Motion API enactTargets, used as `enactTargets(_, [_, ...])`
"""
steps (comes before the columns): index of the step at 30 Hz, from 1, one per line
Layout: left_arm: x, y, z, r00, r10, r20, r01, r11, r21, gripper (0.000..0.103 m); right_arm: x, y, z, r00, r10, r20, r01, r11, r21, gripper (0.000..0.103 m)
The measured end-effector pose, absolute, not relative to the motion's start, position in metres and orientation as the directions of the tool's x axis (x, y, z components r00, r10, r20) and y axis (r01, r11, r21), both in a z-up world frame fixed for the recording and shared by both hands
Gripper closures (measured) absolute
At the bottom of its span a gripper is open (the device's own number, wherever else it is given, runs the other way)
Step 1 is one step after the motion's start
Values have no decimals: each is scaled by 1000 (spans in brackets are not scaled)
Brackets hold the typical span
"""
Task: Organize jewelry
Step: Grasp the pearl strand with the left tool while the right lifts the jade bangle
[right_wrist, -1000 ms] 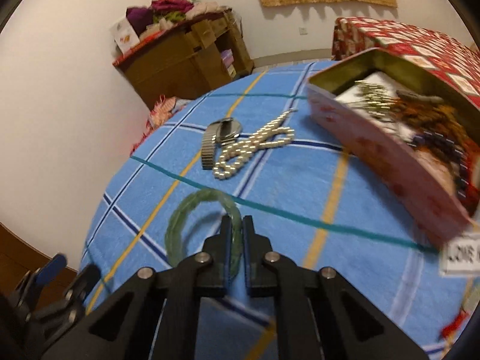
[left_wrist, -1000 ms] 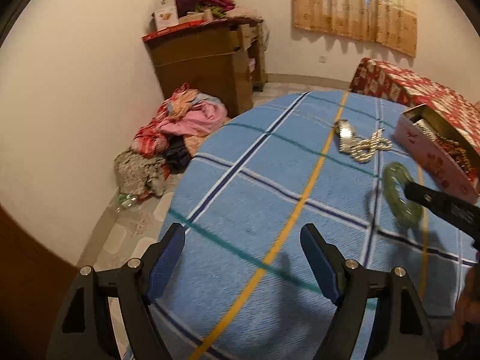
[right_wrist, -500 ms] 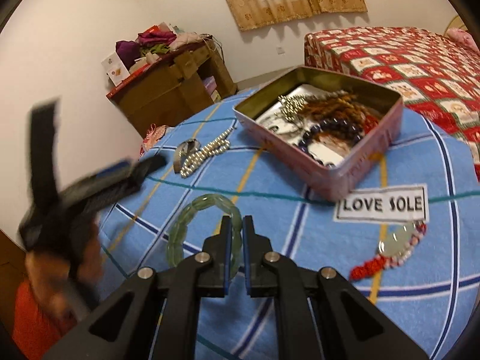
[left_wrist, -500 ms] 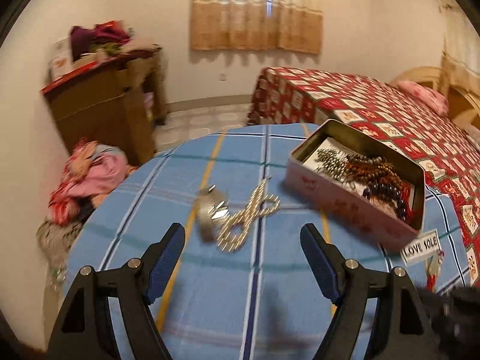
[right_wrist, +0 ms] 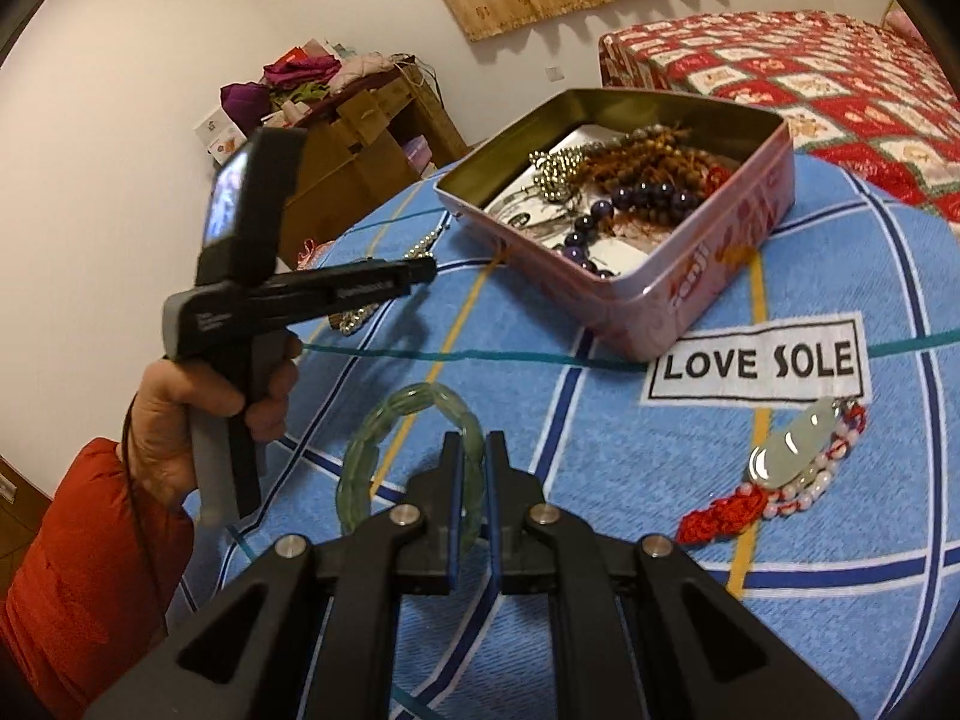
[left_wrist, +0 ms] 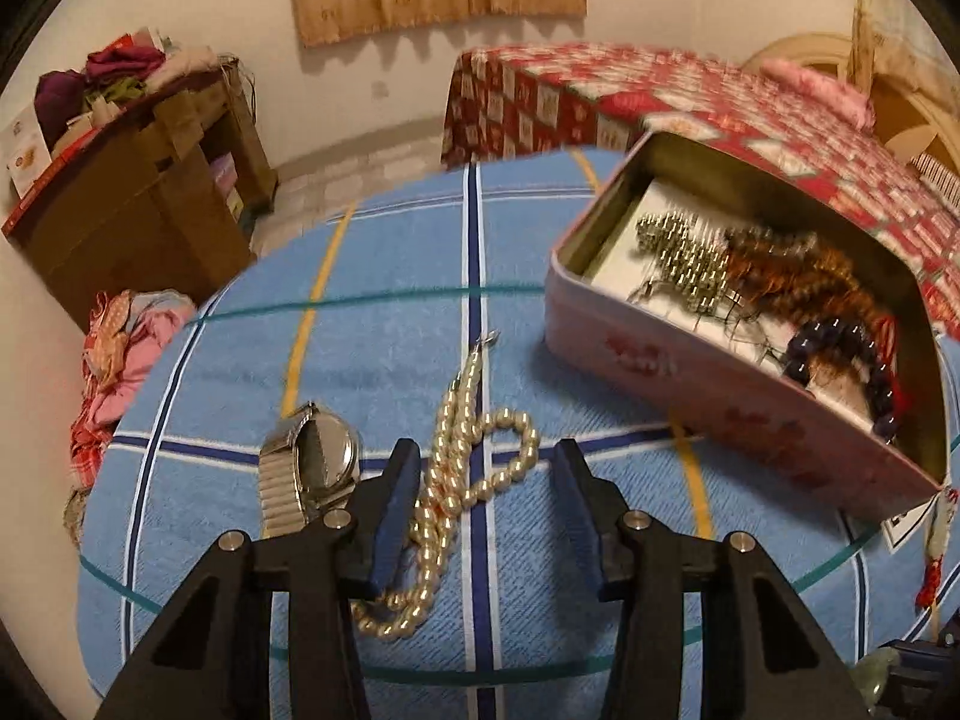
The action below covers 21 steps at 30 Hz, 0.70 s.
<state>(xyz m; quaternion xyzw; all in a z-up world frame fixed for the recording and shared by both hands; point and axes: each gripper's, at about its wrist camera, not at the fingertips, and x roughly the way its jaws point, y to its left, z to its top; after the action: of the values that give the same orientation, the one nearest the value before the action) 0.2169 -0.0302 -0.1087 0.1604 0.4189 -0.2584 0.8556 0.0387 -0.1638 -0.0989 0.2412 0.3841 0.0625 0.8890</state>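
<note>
The left claw (left_wrist: 485,483) is closing around the pearl necklace (left_wrist: 459,483) — its strand runs lengthwise straight away from the jaws, pads not touching yet. The right claw (right_wrist: 471,468) pinches the green bangle (right_wrist: 384,450) — ring flat, extending ahead-left.

Left hand-held gripper (left_wrist: 483,489): tilted downward, jaws part-open and closing, apparently not yet pressing on anything. A hand (right_wrist: 198,414) in a red sleeve (right_wrist: 90,564) grips its handle. Right hand-held gripper (right_wrist: 472,480): tilted downward, jaws clamped together.

text: "LOVE SOLE" | on: white label (right_wrist: 757,361) sewn on blue checked cloth (right_wrist: 840,570) | other print: unreadable
</note>
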Motion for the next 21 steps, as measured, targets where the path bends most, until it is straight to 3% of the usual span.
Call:
enactTargets(3, [220, -24, -107, 479, -342, -809, 565, 825, -14, 68, 40, -164, -102, 690, 306, -655, 80, 868, 490, 94])
enactTargets(5, [218, -23, -106, 483, -334, -810, 561, 828, -7, 87, 42, -166, -104, 686, 308, -659, 86, 865, 494, 94])
enactTargets(6, [216, -21, -106, 473, -345, -811, 563, 826, -23, 89, 43, -167, -105, 684, 306, -663, 94, 863, 496, 94])
enactTargets(14, [161, -9, -99, 448, -368, -814, 536, 840, -85, 91, 42, -178, -113, 678, 305, -669, 134, 843, 521, 94])
enactTargets(21, [118, -9, -91, 543, -259, -799, 460, 887, 25, 91, 27, -172, -101, 695, 256, -672, 132, 873, 469, 94])
